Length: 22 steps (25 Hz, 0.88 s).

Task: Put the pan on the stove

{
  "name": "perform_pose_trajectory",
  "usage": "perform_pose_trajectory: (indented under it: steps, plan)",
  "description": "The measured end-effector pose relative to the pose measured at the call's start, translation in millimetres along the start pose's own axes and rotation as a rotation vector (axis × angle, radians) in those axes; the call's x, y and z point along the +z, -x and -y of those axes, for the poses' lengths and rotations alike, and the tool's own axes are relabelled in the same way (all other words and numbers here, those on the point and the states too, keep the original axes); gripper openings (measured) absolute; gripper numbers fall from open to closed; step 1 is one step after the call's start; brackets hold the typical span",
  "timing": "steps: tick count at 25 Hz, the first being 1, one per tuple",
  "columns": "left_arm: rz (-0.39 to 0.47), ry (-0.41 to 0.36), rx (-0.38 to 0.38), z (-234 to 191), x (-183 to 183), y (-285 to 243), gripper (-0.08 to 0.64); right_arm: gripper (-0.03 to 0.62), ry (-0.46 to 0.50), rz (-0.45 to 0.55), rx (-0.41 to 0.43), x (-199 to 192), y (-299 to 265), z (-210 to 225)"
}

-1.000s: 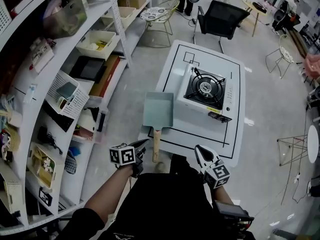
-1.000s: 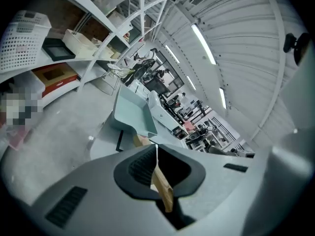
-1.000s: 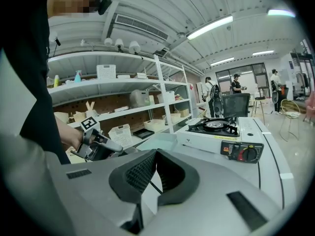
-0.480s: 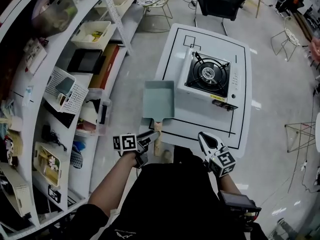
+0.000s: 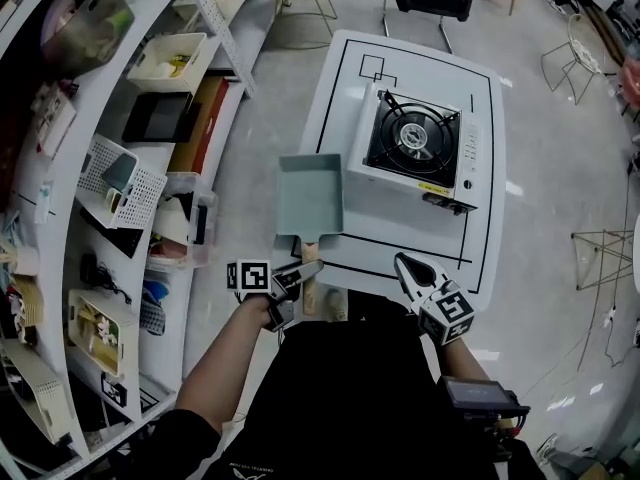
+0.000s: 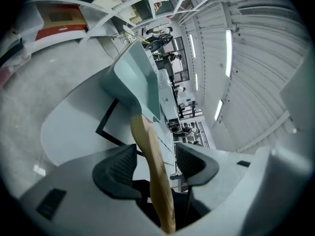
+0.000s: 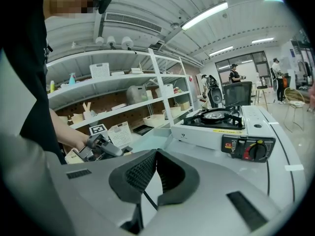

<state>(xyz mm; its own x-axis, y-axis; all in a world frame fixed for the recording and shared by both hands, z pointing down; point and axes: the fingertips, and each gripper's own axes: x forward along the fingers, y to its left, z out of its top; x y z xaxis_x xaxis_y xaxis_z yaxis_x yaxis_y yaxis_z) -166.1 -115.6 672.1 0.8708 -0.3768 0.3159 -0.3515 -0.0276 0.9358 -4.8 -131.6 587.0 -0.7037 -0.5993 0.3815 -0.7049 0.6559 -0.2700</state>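
White table [image 5: 400,243] holds the pan [image 5: 310,196] overhanging its left edge, stove [image 5: 415,148] just beside.

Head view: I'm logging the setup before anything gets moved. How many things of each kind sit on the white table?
Pan: 1
Stove: 1
Total: 2
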Motion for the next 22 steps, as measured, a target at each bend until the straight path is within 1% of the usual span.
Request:
perform_pose_trajectory:
  steps: [4, 5, 7, 10, 12, 14, 19, 22]
  plan:
    - [-0.025, 0.055, -0.055, 4, -2, -6, 0.244, 0.026, -0.003, -0.007, -0.008, 3, -1, 9]
    - [-0.028, 0.064, -0.059, 3, -2, -7, 0.228, 0.026, -0.004, -0.010, -0.009, 2, -1, 11]
    - [-0.036, 0.072, -0.065, 1, -3, -7, 0.194, 0.026, -0.007, -0.015, -0.013, 1, 0, 13]
    - [-0.051, 0.084, -0.083, 2, -5, -10, 0.190, 0.026, -0.011, -0.019, -0.022, -1, 4, 19]
    - [-0.056, 0.090, -0.085, 1, -4, -12, 0.177, 0.026, -0.013, -0.020, -0.028, 0, 5, 22]
    - [-0.052, 0.101, -0.077, -1, -4, -12, 0.125, 0.026, -0.015, -0.021, -0.031, 1, 6, 24]
    - [-0.027, 0.142, -0.086, -3, -5, -12, 0.109, 0.026, -0.019, -0.017, -0.038, 1, 8, 28]
    - [-0.024, 0.146, -0.095, -3, -6, -9, 0.107, 0.026, -0.018, -0.019, -0.038, -1, 8, 23]
